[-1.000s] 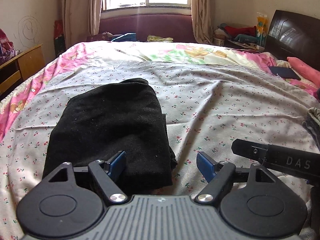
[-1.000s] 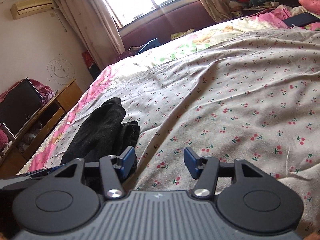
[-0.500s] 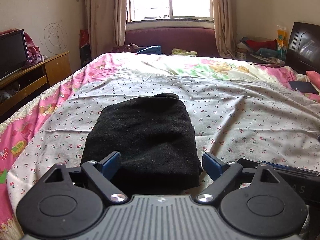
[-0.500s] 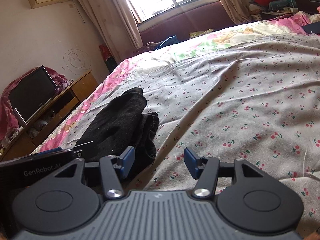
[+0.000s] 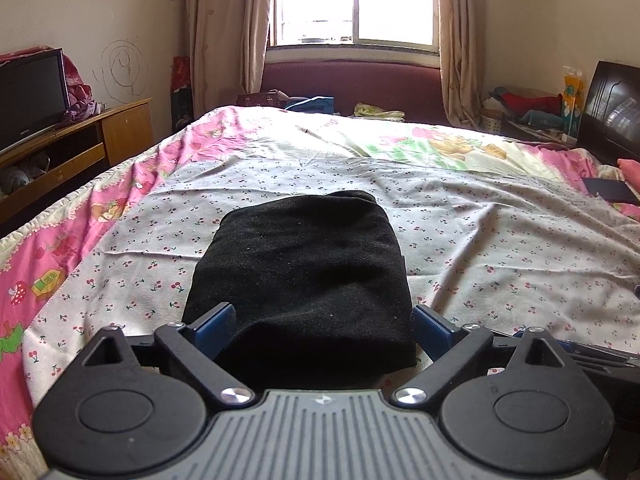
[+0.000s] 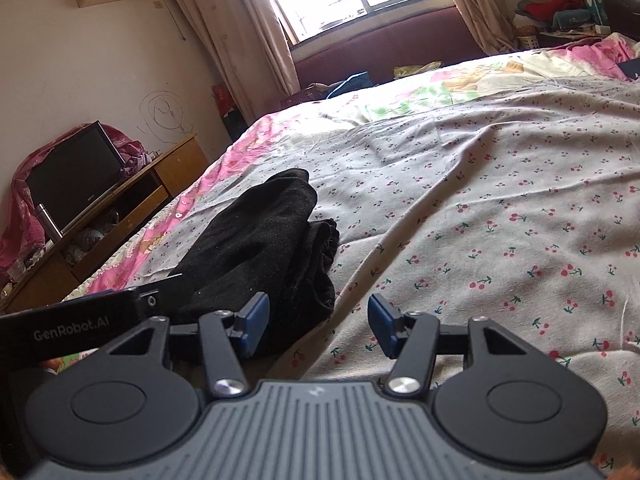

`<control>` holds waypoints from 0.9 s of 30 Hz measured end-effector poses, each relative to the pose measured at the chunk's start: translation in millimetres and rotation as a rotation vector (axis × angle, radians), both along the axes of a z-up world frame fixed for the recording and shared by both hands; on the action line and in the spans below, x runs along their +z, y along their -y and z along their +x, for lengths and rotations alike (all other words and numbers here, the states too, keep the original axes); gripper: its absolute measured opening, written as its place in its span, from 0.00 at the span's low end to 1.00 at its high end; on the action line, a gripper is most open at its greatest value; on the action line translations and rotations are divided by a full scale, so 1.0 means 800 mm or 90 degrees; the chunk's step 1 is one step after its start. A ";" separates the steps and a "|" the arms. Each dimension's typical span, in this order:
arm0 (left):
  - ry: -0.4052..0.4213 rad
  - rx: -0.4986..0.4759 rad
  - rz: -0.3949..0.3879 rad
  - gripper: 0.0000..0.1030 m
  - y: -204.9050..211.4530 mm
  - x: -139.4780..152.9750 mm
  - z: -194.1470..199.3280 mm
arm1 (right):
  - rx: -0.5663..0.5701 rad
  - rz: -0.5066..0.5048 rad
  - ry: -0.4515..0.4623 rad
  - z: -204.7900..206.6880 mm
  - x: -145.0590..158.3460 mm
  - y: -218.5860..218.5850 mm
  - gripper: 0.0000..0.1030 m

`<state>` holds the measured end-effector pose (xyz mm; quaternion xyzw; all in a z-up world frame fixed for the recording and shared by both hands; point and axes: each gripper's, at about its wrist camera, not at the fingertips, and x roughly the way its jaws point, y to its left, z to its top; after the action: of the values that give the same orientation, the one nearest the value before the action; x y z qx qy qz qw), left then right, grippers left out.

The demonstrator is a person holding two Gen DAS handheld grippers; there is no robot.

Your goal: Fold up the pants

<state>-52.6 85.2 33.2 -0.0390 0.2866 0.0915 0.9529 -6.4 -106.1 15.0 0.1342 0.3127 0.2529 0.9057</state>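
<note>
The black pants (image 5: pixel 304 272) lie folded into a compact rectangle on the cherry-print bed sheet (image 5: pixel 500 248). My left gripper (image 5: pixel 322 322) is open, its blue fingertips standing either side of the pants' near edge without closing on it. In the right wrist view the pants (image 6: pixel 260 248) lie to the left, with folded layers showing at their right side. My right gripper (image 6: pixel 318 318) is open and empty, low over the sheet (image 6: pixel 500 220) just right of the pants. The left gripper's body (image 6: pixel 80 324) shows at the left edge.
A wooden TV stand (image 5: pixel 80 144) with a television (image 5: pixel 32 96) stands left of the bed. A dark flat object (image 5: pixel 610 190) lies on the bed's far right. A maroon bench (image 5: pixel 352 84) with clothes sits under the window. A cluttered stand (image 5: pixel 528 112) is at the right.
My left gripper has swung left and drawn back, so the pants now sit centred between its open fingers. My right gripper has turned left too, bringing the pants closer in its view.
</note>
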 end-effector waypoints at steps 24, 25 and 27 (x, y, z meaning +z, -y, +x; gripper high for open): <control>-0.050 0.074 0.003 1.00 -0.003 0.008 -0.020 | 0.050 0.010 -0.019 -0.002 -0.002 -0.014 0.56; -0.051 0.073 -0.006 1.00 -0.006 0.004 -0.019 | 0.050 0.007 -0.021 -0.002 -0.003 -0.016 0.56; -0.057 0.068 -0.021 1.00 -0.011 -0.002 -0.013 | 0.045 -0.002 -0.022 -0.001 -0.005 -0.017 0.56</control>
<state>-63.2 93.6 31.6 -0.0658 0.3282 0.1394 0.9320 -6.8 -92.4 11.0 0.1263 0.3333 0.2822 0.8907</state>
